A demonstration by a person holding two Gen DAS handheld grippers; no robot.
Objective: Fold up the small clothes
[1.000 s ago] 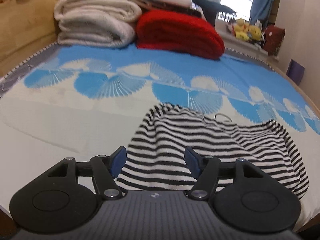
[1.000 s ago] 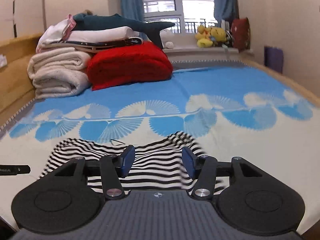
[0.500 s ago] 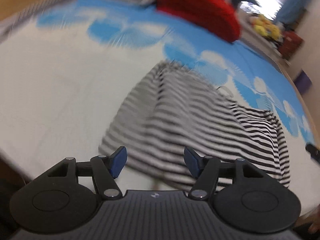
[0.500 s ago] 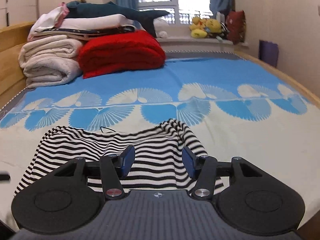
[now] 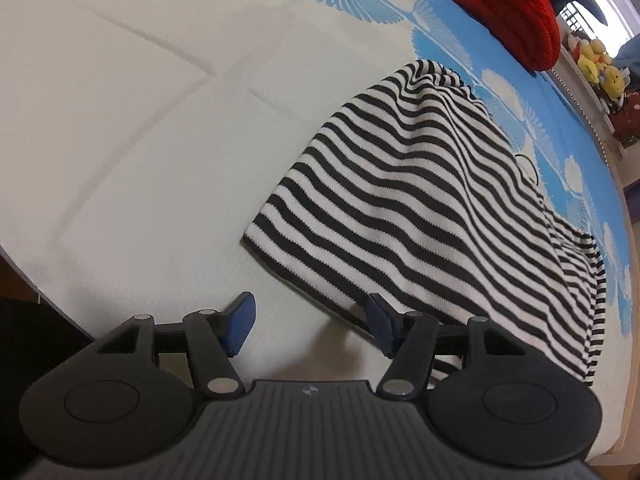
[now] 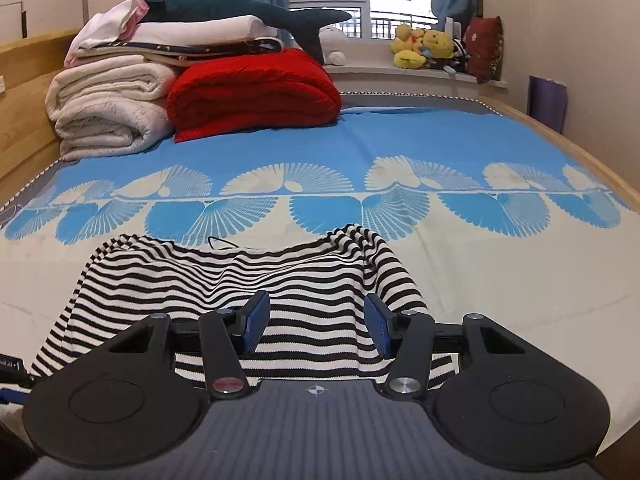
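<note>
A black-and-white striped knit garment (image 5: pixel 420 200) lies spread on the bed, its hem toward me. My left gripper (image 5: pixel 310 320) is open and empty, low over the bed at the garment's near left hem corner; its right finger sits at the hem edge. In the right wrist view the same garment (image 6: pixel 248 276) lies just ahead. My right gripper (image 6: pixel 316 322) is open and empty, above the garment's near edge toward its right side.
The bed cover (image 6: pixel 400 140) is blue and cream with fan patterns. Folded white blankets (image 6: pixel 108 116) and a red blanket (image 6: pixel 256 92) are stacked at the far end. Plush toys (image 6: pixel 424 46) sit on the windowsill. The bed's near edge (image 5: pixel 36 284) is close on the left.
My left gripper has swung left and tipped down toward the garment's near left hem corner. My right gripper has edged a little forward over the garment. Both stay open.
</note>
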